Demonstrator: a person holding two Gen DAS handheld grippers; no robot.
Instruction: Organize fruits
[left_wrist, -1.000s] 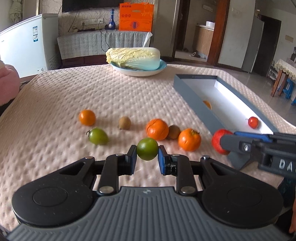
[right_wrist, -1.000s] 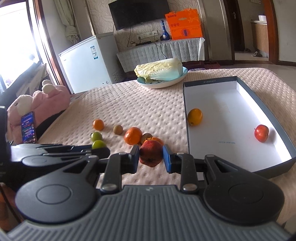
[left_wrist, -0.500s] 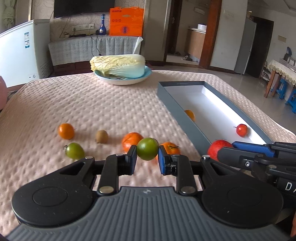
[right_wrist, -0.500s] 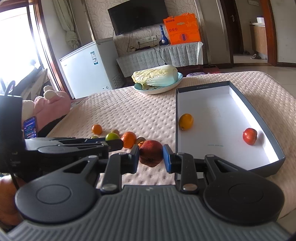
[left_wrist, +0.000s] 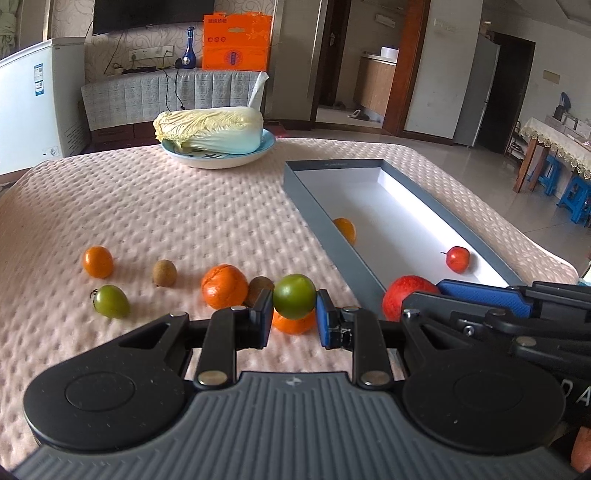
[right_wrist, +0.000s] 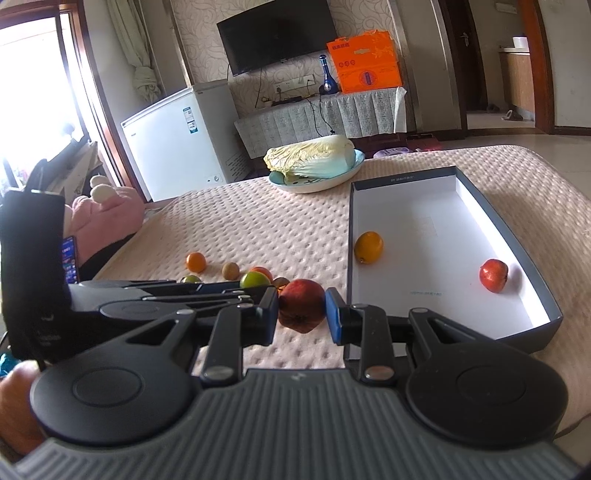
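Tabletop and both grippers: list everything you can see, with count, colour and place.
Box: one, grey outside, white inside, right side of the table.
Yellow-orange fruit: one, inside the box, near its left wall.
Small red fruit: one, inside the box, by its right wall.
Oranges: three, loose on the cloth.
Kiwis: two, brown, among the oranges.
Green tomato: one, on the cloth, far left.
Cabbage: one, pale, on a blue plate, far end.
Left gripper: shut on a green fruit.
Right gripper: shut on a red apple.

The left gripper (left_wrist: 294, 309), clamping the green fruit (left_wrist: 294, 301), has shifted toward the tray (left_wrist: 325, 206).
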